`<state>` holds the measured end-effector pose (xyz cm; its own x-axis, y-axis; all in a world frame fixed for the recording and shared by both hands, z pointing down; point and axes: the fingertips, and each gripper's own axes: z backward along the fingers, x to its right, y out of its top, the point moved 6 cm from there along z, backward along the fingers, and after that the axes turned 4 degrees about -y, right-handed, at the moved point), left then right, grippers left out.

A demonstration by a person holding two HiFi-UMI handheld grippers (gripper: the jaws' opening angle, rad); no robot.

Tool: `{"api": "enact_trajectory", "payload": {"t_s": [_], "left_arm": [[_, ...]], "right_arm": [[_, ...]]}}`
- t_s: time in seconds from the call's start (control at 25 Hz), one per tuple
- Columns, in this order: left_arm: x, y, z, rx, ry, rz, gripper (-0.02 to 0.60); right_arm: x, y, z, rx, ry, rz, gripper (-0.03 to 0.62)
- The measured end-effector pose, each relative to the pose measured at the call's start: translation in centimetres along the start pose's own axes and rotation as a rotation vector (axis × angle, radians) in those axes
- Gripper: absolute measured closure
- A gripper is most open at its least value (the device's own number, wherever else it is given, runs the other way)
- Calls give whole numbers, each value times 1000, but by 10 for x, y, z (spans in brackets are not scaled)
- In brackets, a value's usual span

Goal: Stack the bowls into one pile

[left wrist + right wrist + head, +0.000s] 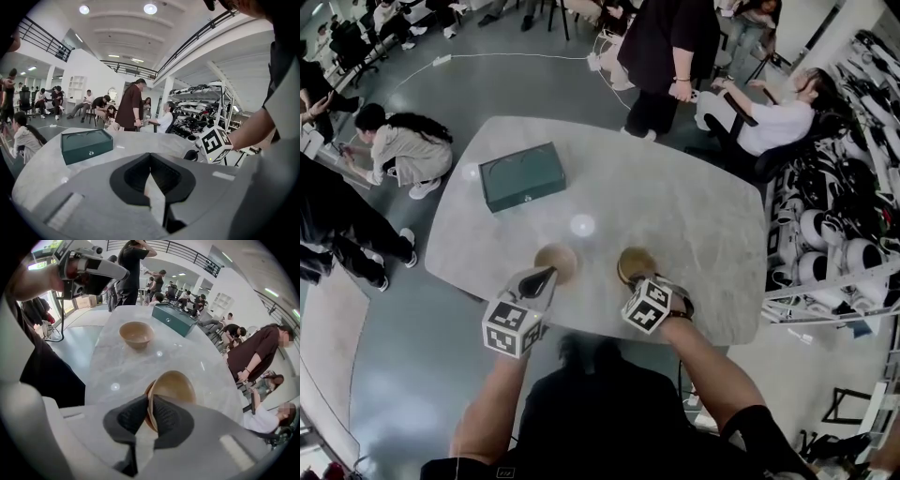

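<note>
Step in hand: picking up one of two wooden bowls so that it can go into the other. No pile exists yet, so the task looks to be at its beginning.
Right gripper (149,401): points steeply down, its two dark pads pinching the near rim of the gripped bowl (174,386), one pad inside the wall and one outside.
Gripped bowl: on the person's side of the green box (174,318) and well apart from it, tilted with its opening turned away from the jaws. Whether its foot rests on the marble table (126,366) or hangs just clear cannot be told.
Free bowl (136,333): upright and empty on the table, between the gripped bowl and the green box, apart from both.
Left gripper (150,161): pads pressed together with nothing between them. It hovers low over the table just beside the free bowl and faces the green box.
Next move: probably carry the gripped bowl toward the green box until it is above the free bowl, level it, lower it inside and then let go.
Needs: a firm pinch on the thin rim, since the bowl hangs from one edge and may swing. The left gripper could steady the free bowl.
</note>
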<state>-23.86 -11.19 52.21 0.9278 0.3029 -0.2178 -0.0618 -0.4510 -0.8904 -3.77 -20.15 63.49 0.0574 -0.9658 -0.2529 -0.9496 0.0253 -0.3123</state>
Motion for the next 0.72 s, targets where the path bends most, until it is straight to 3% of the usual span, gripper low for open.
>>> {"api": "enact_trajectory", "payload": {"t_s": [0.12,0.44,0.72], "left_arm": [[-2,-3,3,0,6,-8,572],[-1,-7,14,2,-2,2,572],[-2,0,27,28,-25,-29,572]], "right_arm": [[1,3,1,9,13,-25,557],[-2,5,14,38,23,-99,479],[9,13,49,138,-83,-228,480]]}}
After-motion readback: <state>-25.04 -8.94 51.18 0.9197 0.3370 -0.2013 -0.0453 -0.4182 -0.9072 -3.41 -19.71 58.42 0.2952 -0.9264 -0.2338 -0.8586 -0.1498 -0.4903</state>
